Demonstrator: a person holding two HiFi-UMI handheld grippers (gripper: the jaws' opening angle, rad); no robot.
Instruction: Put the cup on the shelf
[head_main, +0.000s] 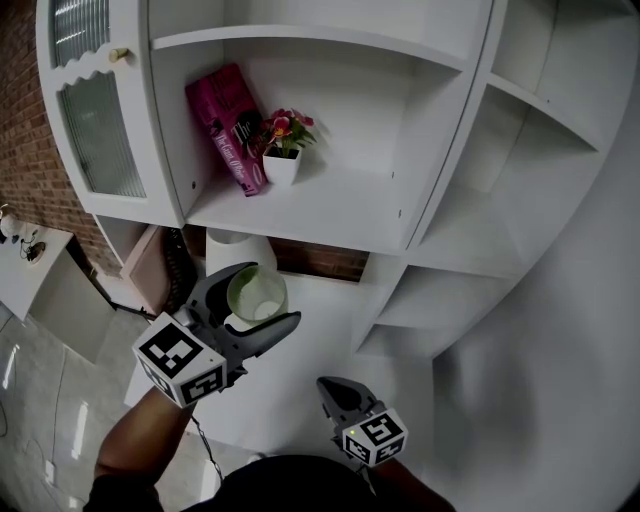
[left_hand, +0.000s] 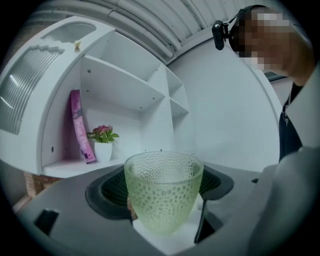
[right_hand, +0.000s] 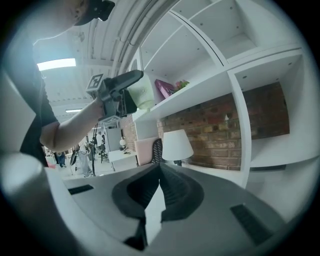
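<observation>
White shelf (head_main: 300, 205) near raised left gripper (head_main: 272, 293), fingers (head_main: 270, 332) around upright cup (head_main: 255, 296).

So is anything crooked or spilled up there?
Only the pink book on the shelf: it leans slanted beside the flower pot instead of standing straight. The pot stands upright, and the green cup is upright in the left hand-held gripper, nothing spilled.

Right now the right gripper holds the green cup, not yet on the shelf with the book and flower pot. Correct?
Wrong gripper: the left gripper holds the cup, which the left gripper view shows between its jaws. The right gripper is shut and empty. The rest stands: the cup is not yet on the shelf with the book and flower pot.
</observation>
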